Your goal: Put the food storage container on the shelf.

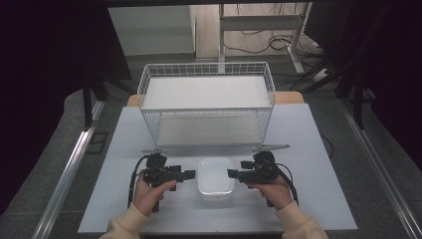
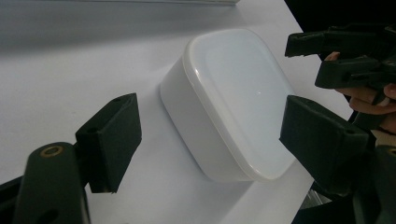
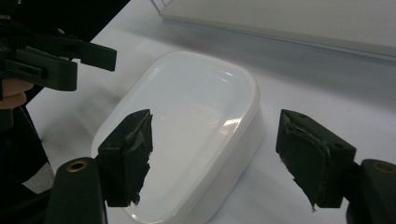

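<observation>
Grippers — the left gripper (image 1: 191, 174) and right gripper (image 1: 232, 174), both with jaws spread wide and holding nothing — are flanking the white lidded box (image 1: 215, 178) lying on the table (image 1: 308, 199) before the wire basket (image 1: 206, 107), which is looking light, rigid and glossy-slick, likely best pinched across its short side walls.

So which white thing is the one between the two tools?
The small white plastic box, low and rounded. The big white wire basket stands farther back, beyond both tools.
</observation>
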`<state>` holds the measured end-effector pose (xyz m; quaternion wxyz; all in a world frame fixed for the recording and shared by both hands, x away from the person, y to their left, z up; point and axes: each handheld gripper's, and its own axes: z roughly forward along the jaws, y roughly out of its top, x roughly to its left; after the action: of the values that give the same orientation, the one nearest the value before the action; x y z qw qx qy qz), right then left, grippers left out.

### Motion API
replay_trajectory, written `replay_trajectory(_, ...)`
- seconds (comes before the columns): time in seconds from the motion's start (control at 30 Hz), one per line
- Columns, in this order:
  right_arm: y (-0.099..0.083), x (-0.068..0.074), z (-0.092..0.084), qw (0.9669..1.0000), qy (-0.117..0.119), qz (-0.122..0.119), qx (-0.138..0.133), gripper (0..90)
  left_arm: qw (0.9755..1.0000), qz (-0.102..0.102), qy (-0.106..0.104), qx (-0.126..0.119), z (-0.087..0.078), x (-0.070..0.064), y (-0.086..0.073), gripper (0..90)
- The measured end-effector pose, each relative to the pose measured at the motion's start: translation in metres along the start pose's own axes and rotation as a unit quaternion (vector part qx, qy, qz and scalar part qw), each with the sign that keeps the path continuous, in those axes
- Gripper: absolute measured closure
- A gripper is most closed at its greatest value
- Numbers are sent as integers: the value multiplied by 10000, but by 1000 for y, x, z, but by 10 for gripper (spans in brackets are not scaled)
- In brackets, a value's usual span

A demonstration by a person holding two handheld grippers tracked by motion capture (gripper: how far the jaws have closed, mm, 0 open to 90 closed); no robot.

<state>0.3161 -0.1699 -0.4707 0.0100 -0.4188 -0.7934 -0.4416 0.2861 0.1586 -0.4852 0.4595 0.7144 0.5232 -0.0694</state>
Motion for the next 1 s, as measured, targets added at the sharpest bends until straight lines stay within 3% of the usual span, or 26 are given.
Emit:
replay_trajectory(0.37, -4, 3, 4, 9999, 30, 91, 85, 274, 9999, -11, -84, 103, 12, 0, 1, 221)
replay_trajectory(0.73, -10, 1, 17, 9990, 89, 358, 270, 301, 9991, -109, -251, 337, 30, 2, 1, 252)
replay_trajectory(1.0, -14, 1, 23, 9972, 148, 616, 408, 390, 9968, -283, -575, 473, 36, 0, -1, 350)
